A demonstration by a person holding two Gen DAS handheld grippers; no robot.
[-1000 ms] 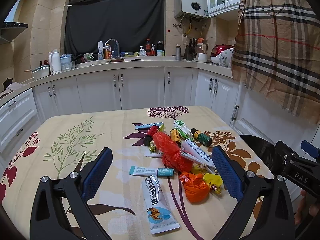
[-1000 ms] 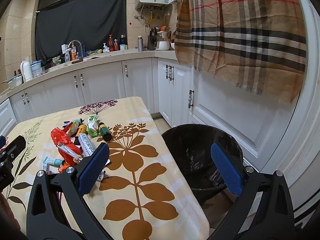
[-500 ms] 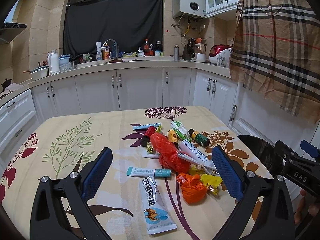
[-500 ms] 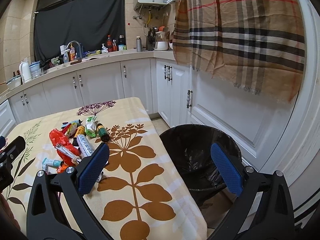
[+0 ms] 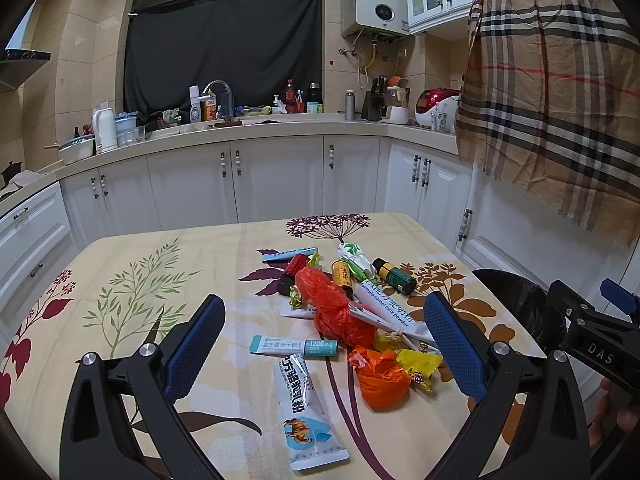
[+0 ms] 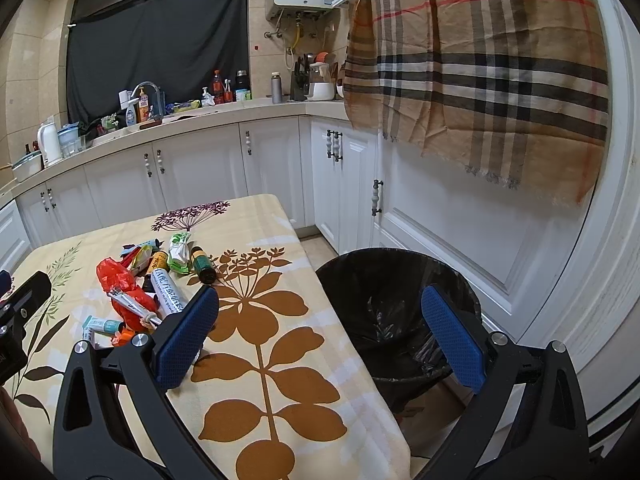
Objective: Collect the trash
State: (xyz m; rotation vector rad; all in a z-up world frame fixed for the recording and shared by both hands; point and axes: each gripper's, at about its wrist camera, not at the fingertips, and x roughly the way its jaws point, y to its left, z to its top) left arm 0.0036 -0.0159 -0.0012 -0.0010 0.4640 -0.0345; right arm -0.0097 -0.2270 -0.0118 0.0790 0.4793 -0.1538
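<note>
Bin (image 5: 520, 304) half behind the right gripper (image 5: 592, 344); its bottom unseen.

Light: even indoor brightness, a ceiling strip glows above the dark curtain (image 5: 224, 48)
Shadows: soft, short under the fingers (image 5: 194, 350)
Distortion: strong fisheye bending, black vignette in corners
Focus: sharp centre, slightly softer edges
</note>
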